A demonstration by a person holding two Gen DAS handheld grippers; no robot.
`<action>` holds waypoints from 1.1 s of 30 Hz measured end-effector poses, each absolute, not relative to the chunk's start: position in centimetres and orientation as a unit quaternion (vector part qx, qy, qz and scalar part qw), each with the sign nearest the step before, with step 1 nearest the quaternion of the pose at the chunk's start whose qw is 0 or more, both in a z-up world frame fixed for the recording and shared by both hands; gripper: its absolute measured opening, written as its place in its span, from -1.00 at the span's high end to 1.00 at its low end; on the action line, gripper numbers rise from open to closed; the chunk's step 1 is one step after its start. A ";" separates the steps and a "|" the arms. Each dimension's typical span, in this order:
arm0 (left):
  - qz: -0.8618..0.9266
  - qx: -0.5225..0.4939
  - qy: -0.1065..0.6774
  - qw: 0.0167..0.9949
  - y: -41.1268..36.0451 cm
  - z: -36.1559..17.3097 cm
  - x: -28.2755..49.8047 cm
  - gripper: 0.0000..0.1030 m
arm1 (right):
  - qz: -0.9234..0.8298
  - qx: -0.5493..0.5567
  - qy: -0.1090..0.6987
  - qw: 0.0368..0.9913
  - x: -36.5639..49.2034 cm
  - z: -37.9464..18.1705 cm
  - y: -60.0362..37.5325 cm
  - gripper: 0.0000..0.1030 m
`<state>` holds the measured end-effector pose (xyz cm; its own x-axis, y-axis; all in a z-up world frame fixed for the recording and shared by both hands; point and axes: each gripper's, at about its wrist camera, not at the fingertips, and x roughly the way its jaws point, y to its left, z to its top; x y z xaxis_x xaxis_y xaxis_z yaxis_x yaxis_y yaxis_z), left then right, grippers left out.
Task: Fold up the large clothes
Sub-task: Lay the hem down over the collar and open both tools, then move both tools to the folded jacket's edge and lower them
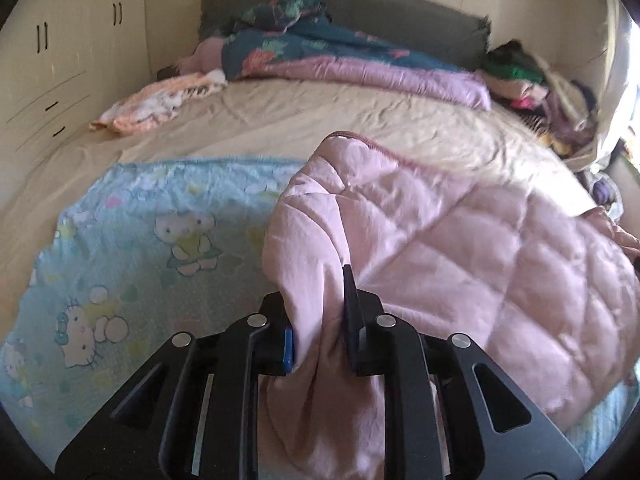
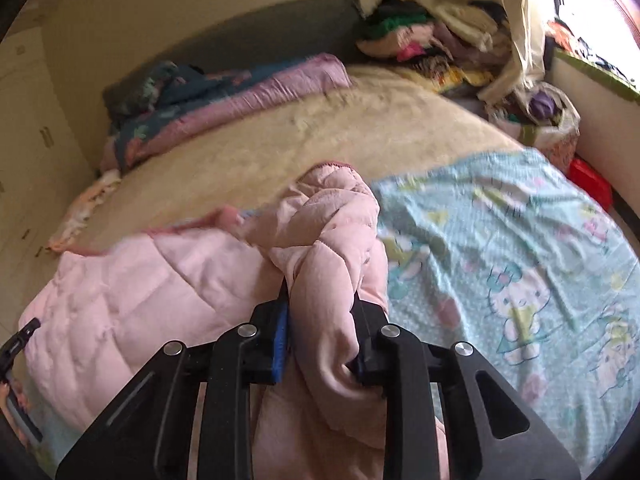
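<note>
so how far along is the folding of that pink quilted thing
Early. Done: the pink quilted garment is spread over the cartoon-print blue sheet. In hand: the left gripper and right gripper are each shut on a bunched edge, lifted. Left: no neat fold shows yet; the fabric still lies rumpled and needs folding over and flattening.

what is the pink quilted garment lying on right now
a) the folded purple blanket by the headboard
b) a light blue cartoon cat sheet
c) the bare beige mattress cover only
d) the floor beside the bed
b: the pink quilted garment, gripped by the left gripper and the right gripper, spreads over the light blue cartoon sheet, which shows on both sides of it.
</note>
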<state>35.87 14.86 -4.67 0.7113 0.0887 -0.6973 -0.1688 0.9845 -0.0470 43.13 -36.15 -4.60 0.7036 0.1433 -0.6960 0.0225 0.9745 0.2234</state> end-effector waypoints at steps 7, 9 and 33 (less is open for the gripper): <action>0.085 -0.041 0.394 0.914 14.7 -7.5 37.4 0.71 | 0.014 0.120 0.424 0.897 44.9 -8.6 -36.6 0.50; 0.088 -0.043 0.395 0.913 14.7 -7.7 37.6 0.69 | 0.011 0.125 0.435 0.892 45.3 -9.3 -36.7 0.41; 0.083 -0.062 0.381 0.919 13.1 -2.1 32.0 -0.62 | 0.069 0.173 0.359 0.915 34.2 -0.9 -37.4 -0.89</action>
<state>31.98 13.09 -2.06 0.6956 0.1055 -0.7106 -0.1999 0.9785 -0.0504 34.24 -37.36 -0.93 0.7324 0.2497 -0.6334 -0.0016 0.9310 0.3651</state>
